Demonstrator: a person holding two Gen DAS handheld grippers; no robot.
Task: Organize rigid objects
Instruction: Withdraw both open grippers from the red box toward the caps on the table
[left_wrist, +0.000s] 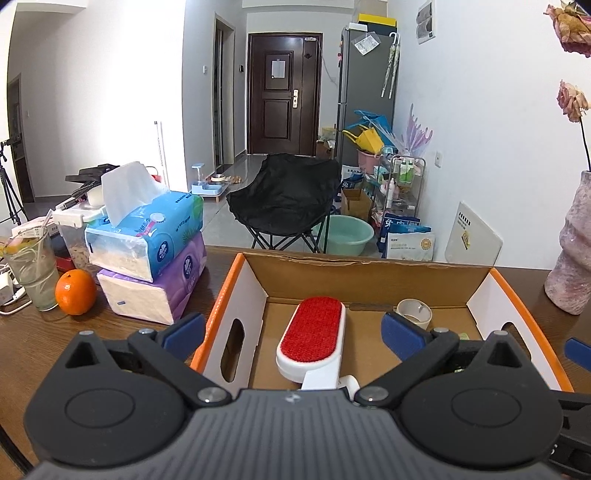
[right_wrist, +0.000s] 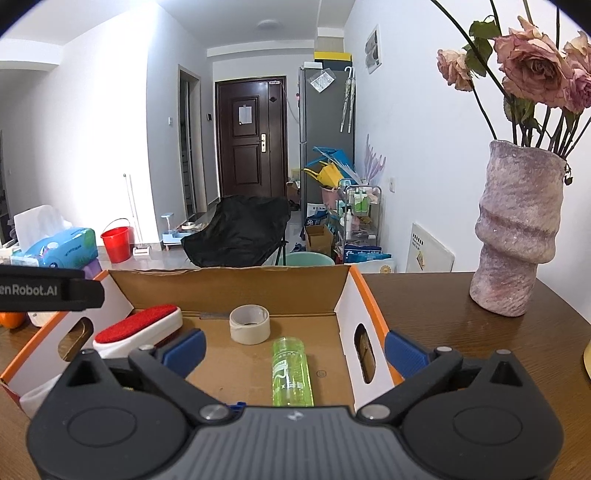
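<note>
1. Both tools gape with nothing between their pads: the left gripper (left_wrist: 293, 328) hangs over the lint brush (left_wrist: 312, 334), the right gripper (right_wrist: 293, 349) over the green bottle (right_wrist: 291, 371).
2. All three items lie inside the cardboard box (right_wrist: 229, 286); the tape roll (right_wrist: 249, 324) sits beyond the bottle, apart from it.
3. I'd judge this a release-and-retreat: lift straight up, clear of the box walls.
4. On the table (right_wrist: 443, 314) to the right, the vase (right_wrist: 517, 236) stands near; swing wide of it.
</note>
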